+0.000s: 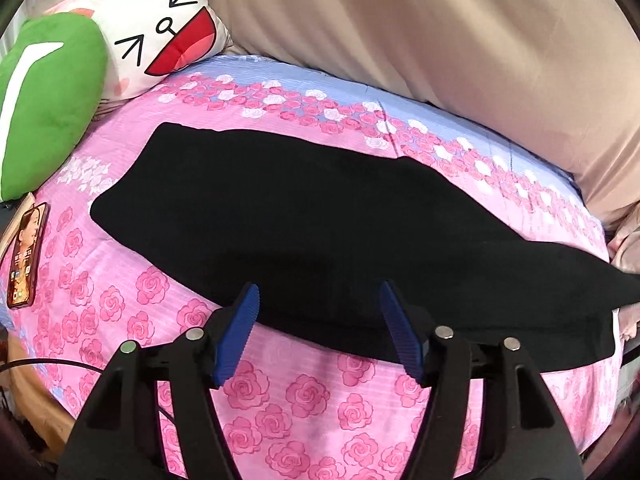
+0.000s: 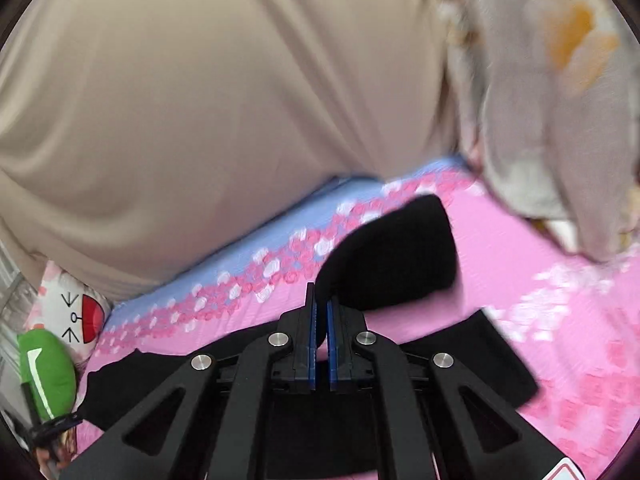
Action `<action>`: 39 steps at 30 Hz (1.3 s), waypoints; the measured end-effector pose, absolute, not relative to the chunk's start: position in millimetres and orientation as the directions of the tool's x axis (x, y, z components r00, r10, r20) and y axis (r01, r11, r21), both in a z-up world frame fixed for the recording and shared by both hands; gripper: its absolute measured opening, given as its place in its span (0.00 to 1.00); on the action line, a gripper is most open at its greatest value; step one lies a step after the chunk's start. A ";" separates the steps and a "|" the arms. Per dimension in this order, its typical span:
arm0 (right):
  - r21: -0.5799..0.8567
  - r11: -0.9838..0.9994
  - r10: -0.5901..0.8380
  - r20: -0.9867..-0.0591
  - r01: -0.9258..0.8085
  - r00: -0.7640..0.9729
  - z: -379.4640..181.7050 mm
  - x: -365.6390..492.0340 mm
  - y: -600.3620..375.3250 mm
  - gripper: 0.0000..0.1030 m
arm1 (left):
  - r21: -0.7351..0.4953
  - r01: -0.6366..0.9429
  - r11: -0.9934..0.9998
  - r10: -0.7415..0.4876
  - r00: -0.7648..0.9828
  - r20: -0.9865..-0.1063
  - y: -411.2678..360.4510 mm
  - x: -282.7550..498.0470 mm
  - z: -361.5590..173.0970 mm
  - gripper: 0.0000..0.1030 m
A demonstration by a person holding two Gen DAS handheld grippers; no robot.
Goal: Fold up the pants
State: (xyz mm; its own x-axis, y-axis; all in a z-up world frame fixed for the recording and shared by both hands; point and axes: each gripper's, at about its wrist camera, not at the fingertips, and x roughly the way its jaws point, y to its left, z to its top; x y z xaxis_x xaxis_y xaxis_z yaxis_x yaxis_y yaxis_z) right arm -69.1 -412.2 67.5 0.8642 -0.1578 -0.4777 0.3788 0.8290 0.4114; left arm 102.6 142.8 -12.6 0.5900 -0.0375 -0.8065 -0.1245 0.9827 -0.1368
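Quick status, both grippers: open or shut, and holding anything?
Left gripper: open, holding nothing, above the black pants.
Right gripper: shut on a fold of the black pants.

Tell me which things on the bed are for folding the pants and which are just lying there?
For the job:
black pants
right gripper, pinching the pants
left gripper, open

Just lying about:
green cushion
cartoon-face pillow
phone

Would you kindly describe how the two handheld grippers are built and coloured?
Both the left gripper and the right gripper have matte black triangular linkage arms with cut-out windows, round silver pivot bolts, and ribbed blue finger pads.
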 end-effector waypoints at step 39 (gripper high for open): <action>0.030 0.812 -0.405 -0.690 0.583 0.600 -21.4 -83.3 -451.6 0.22 | -0.115 -0.096 0.989 -0.045 0.544 -0.838 111.0 101.1 -44.5 0.84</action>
State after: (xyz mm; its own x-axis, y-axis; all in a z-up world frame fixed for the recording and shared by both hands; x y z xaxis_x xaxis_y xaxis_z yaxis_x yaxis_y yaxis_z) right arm -83.3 -451.6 -21.4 0.6001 -0.4052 -0.6898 0.5830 0.8119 0.0302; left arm 101.1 111.0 -44.5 0.5444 -0.0449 -0.8376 -0.0959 0.9887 -0.1154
